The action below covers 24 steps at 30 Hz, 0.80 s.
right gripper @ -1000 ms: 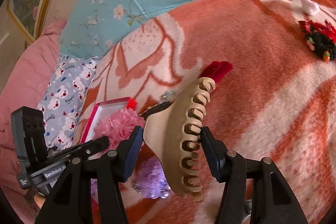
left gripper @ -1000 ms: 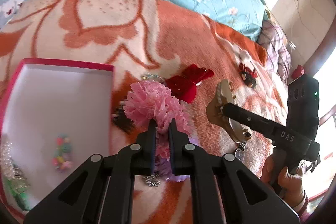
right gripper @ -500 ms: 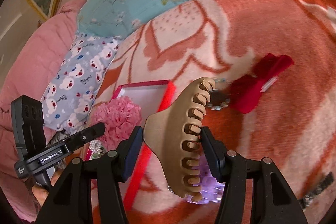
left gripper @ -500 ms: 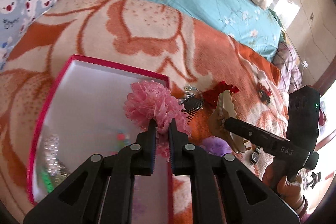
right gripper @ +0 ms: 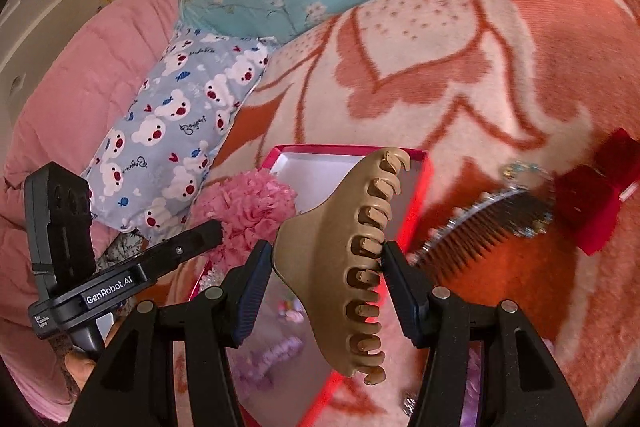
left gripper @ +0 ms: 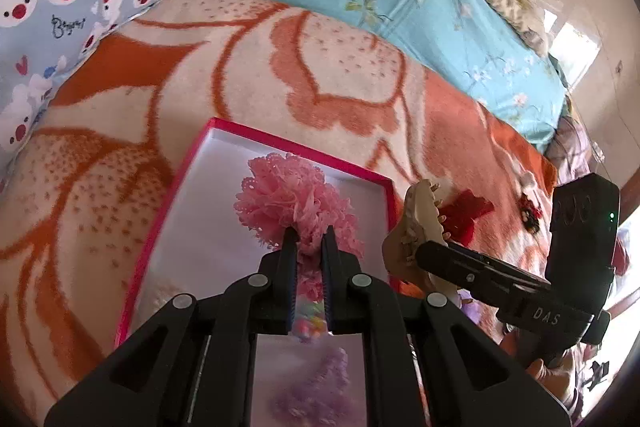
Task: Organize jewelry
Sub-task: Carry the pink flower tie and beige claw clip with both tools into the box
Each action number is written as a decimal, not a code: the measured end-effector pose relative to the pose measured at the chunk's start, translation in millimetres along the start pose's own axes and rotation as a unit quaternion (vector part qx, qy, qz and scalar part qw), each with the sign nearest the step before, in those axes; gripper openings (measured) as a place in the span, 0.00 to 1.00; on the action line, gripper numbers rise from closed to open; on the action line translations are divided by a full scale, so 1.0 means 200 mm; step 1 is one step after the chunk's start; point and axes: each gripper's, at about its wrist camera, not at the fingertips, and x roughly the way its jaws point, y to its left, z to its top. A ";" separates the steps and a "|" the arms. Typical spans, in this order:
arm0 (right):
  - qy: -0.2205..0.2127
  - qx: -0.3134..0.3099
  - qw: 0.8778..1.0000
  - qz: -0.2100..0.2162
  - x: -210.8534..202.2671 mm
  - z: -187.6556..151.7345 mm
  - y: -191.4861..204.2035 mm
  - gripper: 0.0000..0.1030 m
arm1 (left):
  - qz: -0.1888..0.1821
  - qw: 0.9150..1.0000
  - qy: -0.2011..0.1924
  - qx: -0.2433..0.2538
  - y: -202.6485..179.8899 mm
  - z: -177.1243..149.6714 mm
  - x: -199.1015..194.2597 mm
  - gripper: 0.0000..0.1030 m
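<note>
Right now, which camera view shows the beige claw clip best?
The right wrist view: the beige claw clip fills the centre, all its teeth visible, gripped by the right tongs. The left wrist view shows the clip only small and edge-on, at the tip of those tongs, beside the pink box.

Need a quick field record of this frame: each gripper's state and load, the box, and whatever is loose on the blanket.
left gripper: shut on pink pom-pom scrunchie, held above the box
right gripper: shut on beige claw clip, at the box's right edge
box: pink-rimmed, white inside, open, on the blanket
box contents: small beads, purple item; blurred
loose on blanket: rhinestone hair comb, red bow
</note>
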 end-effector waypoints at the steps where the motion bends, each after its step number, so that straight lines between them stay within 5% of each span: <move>1: 0.002 -0.001 1.000 0.000 0.02 0.01 0.01 0.55 | 0.002 1.000 -0.001 -0.002 0.02 0.01 0.01 0.08; 15: 0.041 -0.014 0.999 -0.018 0.37 0.09 0.01 0.55 | 0.019 0.999 0.013 -0.033 0.21 0.11 0.21 0.08; 24: 0.047 -0.034 0.998 -0.029 0.42 0.09 0.01 0.56 | 0.034 0.998 0.035 -0.040 0.25 0.10 0.34 0.08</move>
